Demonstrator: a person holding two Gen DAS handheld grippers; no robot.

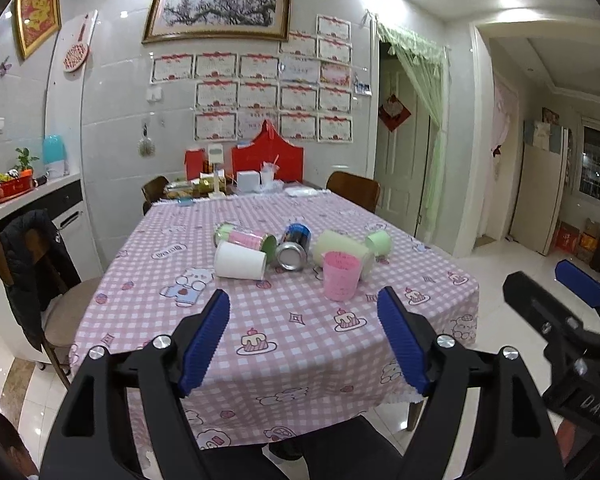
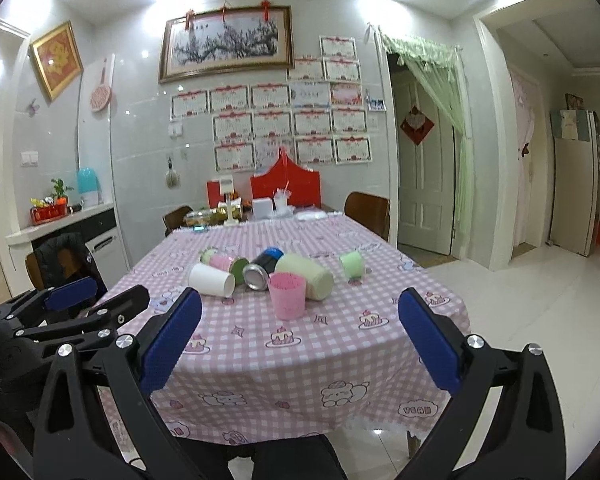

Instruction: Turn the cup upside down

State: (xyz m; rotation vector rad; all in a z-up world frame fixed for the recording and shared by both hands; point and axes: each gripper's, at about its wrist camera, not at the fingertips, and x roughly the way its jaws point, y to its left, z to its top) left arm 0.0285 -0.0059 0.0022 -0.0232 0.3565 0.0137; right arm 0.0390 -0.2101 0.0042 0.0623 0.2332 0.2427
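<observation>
A pink plastic cup [image 1: 341, 275] stands upright, mouth up, at the front of a cluster on the table; it also shows in the right wrist view [image 2: 287, 295]. Behind it lie a white paper cup [image 1: 239, 261] [image 2: 211, 279], a large pale green cup [image 1: 346, 251] [image 2: 308, 276], a small green cup [image 1: 379, 242] [image 2: 352, 264], a soda can [image 1: 294, 247] [image 2: 262, 268] and a pink-green cup [image 1: 246, 238] [image 2: 224, 262]. My left gripper [image 1: 303, 334] is open and empty, well short of the cups. My right gripper [image 2: 300, 336] is open and empty, also short of them.
The table [image 1: 292, 344] has a pink checked cloth and stands in a dining room. Boxes and containers [image 1: 256, 180] crowd its far end. Chairs stand at the left [image 1: 40, 280] and far right [image 1: 354, 190]. White tiled floor [image 2: 540, 300] lies to the right.
</observation>
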